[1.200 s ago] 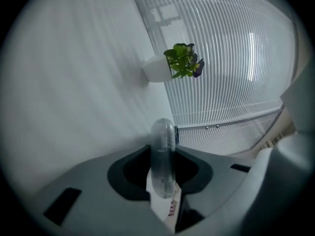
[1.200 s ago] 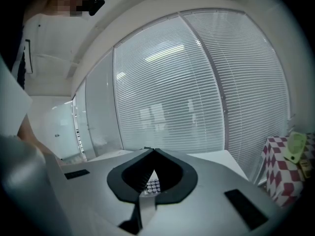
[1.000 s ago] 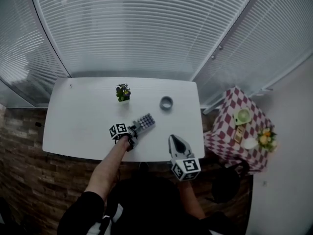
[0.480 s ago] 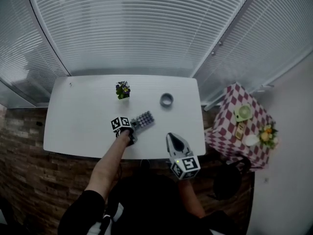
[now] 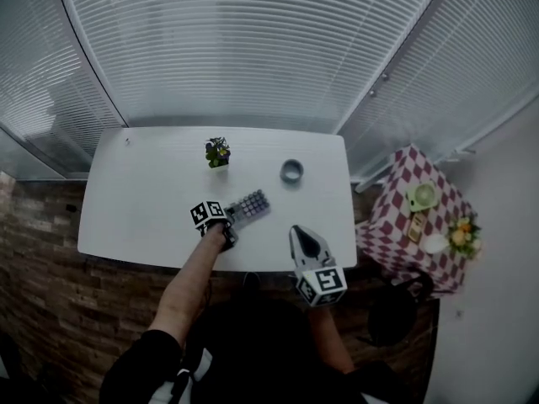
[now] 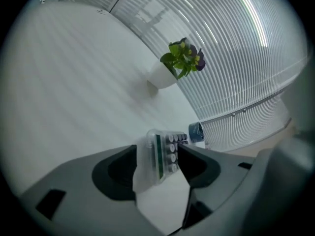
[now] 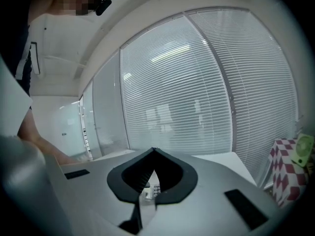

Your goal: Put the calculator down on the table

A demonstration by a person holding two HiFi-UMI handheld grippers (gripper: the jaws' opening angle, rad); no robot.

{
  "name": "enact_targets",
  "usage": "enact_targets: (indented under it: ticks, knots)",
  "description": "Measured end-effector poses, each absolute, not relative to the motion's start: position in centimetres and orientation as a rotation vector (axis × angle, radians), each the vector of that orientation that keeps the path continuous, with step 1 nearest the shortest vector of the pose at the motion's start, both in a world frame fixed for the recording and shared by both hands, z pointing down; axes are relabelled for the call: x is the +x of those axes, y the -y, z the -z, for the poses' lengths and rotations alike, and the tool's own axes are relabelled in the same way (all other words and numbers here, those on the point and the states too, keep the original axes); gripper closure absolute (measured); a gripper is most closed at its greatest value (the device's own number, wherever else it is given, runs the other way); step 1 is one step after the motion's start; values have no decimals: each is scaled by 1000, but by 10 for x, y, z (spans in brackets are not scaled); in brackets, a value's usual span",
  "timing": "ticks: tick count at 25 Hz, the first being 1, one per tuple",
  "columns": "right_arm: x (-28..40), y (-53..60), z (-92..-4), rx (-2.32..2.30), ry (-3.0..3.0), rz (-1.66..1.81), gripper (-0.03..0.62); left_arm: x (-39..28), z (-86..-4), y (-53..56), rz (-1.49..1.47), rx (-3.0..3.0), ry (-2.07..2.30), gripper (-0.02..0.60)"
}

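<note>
The long white rectangular table [image 5: 143, 200] runs across the middle of the head view, with white slatted blinds [image 5: 253, 49] filling the frame above it.

Task item: the grey pocket calculator with rows of pale keys [image 5: 251, 204] lies flat on the table top, just right of frame centre and near the table's lower edge.

Left gripper [image 6: 157, 149]: the jaws have just been opening and now stand wide. The calculator's near end sits between them, display strip and key rows visible in the left gripper view. A gap shows beside the left-hand jaw. Whether the right-hand jaw touches the key side cannot be told. In the head view this gripper rests at the calculator's lower-left end, with the forearm reaching up from the bottom of the frame.

Right gripper [image 7: 154, 151]: the jaw tips meet in a point, with nothing between them. In the head view it hangs over the table's lower edge, to the lower right of the calculator and apart from it.

Other items:
- A small green plant in a white pot [image 5: 217, 151] stands up and left of the calculator.
- A grey roll of tape [image 5: 292, 171] lies up and right of it.
- A side table under a red-and-white chequered cloth [image 5: 396, 225] stands at the right of the frame.
</note>
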State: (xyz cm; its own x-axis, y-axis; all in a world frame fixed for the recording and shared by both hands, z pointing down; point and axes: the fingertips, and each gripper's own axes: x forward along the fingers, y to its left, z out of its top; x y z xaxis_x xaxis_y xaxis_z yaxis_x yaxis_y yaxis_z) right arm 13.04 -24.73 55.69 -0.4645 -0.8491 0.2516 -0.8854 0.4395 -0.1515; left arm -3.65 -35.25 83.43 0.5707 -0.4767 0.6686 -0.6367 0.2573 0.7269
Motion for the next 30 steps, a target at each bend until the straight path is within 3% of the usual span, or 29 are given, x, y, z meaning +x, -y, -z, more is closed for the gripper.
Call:
enact_targets:
  ticks: [24, 30]
  knots:
    - [128, 263, -539, 1620, 2475, -162, 588, -119, -595, 300, 827, 1591, 1127, 339]
    - [132, 262, -543, 1640, 2458, -165, 588, -142, -583, 291, 912, 1571, 1166, 339]
